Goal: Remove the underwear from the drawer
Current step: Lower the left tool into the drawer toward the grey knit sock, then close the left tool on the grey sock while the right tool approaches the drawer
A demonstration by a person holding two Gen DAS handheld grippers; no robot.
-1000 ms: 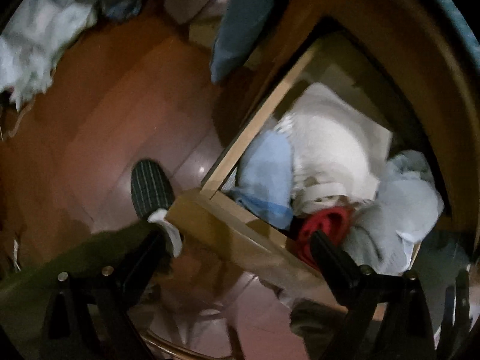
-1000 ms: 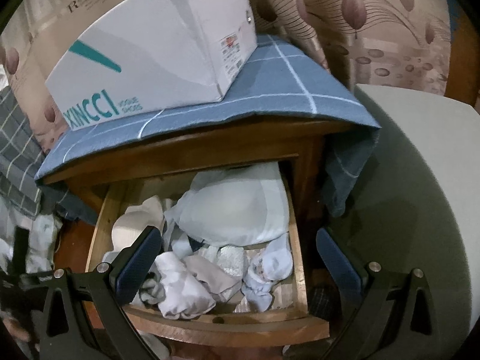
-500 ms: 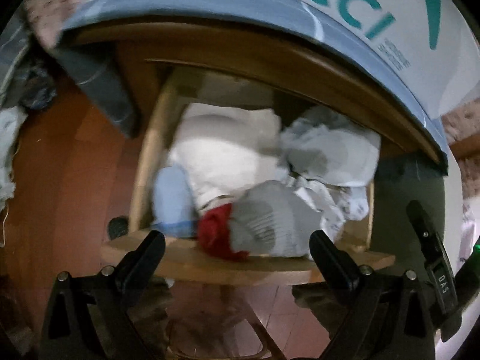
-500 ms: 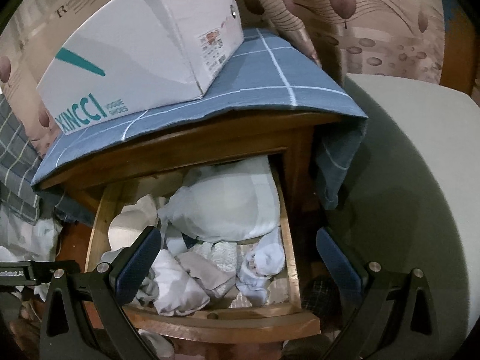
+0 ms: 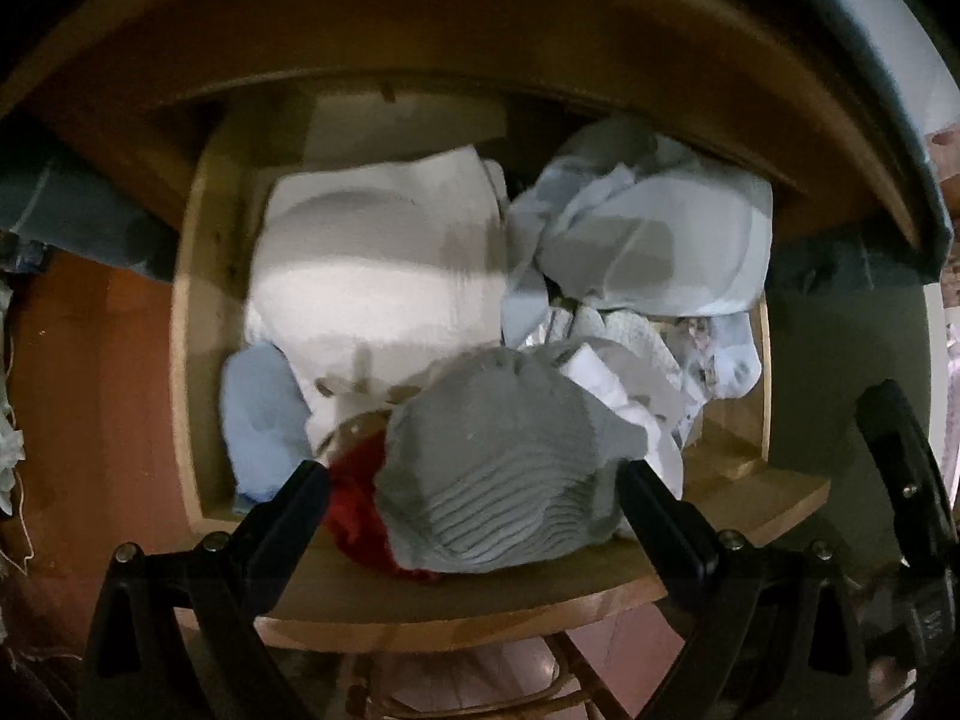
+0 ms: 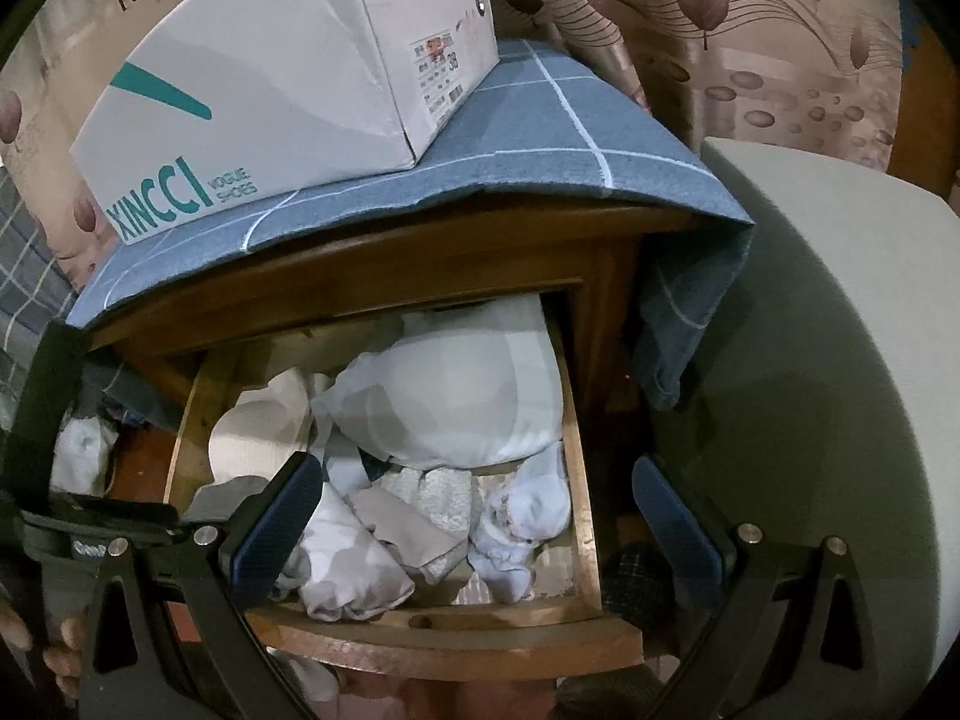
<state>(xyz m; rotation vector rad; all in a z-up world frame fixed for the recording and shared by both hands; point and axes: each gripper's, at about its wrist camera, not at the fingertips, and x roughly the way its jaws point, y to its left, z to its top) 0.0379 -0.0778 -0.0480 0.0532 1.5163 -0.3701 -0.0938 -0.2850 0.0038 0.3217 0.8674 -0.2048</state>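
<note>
The wooden drawer stands pulled out, full of folded and crumpled garments. In the left wrist view a grey ribbed piece of underwear lies at the drawer's front, over a red garment, with a light blue one to its left and a white one behind. My left gripper is open, its fingers on either side of the grey piece. My right gripper is open above the drawer's front, over pale crumpled garments and a large white bundle.
A white shoe box sits on a blue checked cloth covering the nightstand top. A pale padded surface lies to the right. Red-brown floor is left of the drawer. A hand holds the left gripper's body.
The left gripper swung from the floor side to face the drawer and moved in close over the grey underwear. The right gripper barely shifted, drifting slightly closer.
</note>
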